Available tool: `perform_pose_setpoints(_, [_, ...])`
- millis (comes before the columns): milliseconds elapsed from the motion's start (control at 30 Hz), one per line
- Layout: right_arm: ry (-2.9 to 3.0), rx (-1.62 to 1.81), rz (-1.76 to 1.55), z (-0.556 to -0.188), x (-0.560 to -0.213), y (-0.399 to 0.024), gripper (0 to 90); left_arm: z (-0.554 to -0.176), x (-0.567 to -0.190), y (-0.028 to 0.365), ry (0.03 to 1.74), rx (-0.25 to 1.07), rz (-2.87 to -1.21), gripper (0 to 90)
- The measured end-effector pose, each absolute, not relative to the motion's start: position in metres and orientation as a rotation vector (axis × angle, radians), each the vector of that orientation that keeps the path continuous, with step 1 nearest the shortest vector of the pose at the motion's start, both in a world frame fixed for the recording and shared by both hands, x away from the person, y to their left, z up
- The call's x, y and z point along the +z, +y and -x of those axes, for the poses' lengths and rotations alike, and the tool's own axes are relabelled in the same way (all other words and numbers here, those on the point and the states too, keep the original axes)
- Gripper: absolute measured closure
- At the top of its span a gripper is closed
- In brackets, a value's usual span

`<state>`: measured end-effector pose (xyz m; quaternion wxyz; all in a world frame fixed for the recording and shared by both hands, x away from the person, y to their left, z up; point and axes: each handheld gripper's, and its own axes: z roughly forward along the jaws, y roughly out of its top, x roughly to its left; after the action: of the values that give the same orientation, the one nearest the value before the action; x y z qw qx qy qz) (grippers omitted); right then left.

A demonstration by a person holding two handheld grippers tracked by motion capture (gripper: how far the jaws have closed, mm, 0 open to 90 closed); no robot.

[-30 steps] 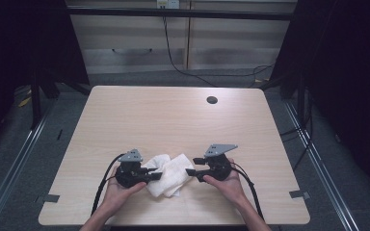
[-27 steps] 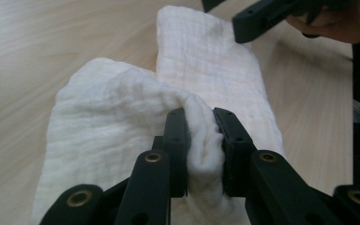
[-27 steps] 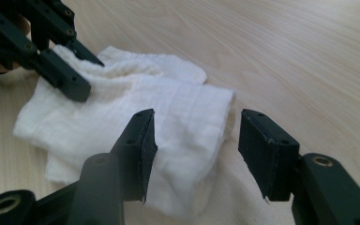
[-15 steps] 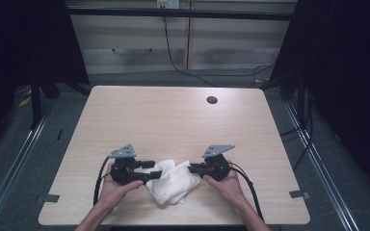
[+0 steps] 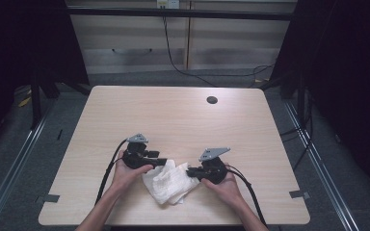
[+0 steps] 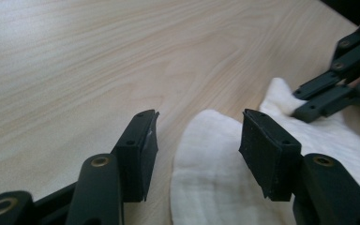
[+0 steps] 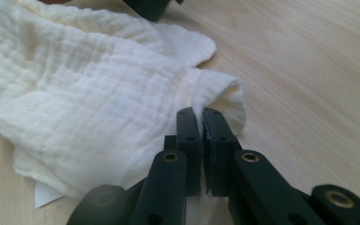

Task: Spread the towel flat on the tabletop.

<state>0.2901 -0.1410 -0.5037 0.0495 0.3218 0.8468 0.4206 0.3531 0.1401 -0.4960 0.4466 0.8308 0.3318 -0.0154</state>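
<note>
Right gripper [image 7: 201,117] clamped on a fold of the white cloth [image 5: 168,182], lower centre of the high view on the table [image 5: 183,120]. Left gripper [image 6: 197,140] has just been opening; jaws apart, cloth edge between them, not pinched. Risk: thin fold slips out under pull; left closes on bare wood.

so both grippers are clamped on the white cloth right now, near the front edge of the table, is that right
Not quite. The right gripper is clamped on the white cloth, but the left gripper is not: its fingers have just been opening and stand apart, with the cloth's edge lying loose between them, as the left gripper view shows. The rest holds.
</note>
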Motion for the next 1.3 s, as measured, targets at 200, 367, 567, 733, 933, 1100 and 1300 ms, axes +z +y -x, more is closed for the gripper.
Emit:
perform_pose_setpoints(200, [2.614,1.309,-0.925,-0.283,-0.506,-0.130,87.0,-0.351,-0.495,0.140,0.771,-0.056,-2.067,49.1])
perform_pose_setpoints(367, [2.634,1.317,-0.889,-0.280,-0.506,-0.123,86.0,-0.350,-0.504,0.131,0.746,-0.050,-2.148,51.5])
perform_pose_setpoints(567, [2.621,1.336,-0.910,-0.279,-0.503,-0.126,69.2,-0.348,-0.505,0.126,0.709,0.007,-2.170,62.2])
perform_pose_setpoints(733, [2.578,1.352,-0.938,-0.279,-0.497,-0.134,59.9,-0.343,-0.505,0.125,0.632,0.040,-2.211,77.1])
perform_pose_setpoints(933, [2.534,1.349,-0.984,-0.279,-0.493,-0.145,57.4,-0.342,-0.505,0.126,0.625,0.042,-2.218,86.3])
perform_pose_setpoints(1100, [2.498,1.370,-1.011,-0.279,-0.489,-0.155,56.0,-0.344,-0.506,0.128,0.653,0.000,-2.190,87.7])
perform_pose_setpoints(1300, [2.464,1.370,-1.039,-0.278,-0.485,-0.166,54.1,-0.344,-0.502,0.130,0.660,-0.019,-2.148,87.8])
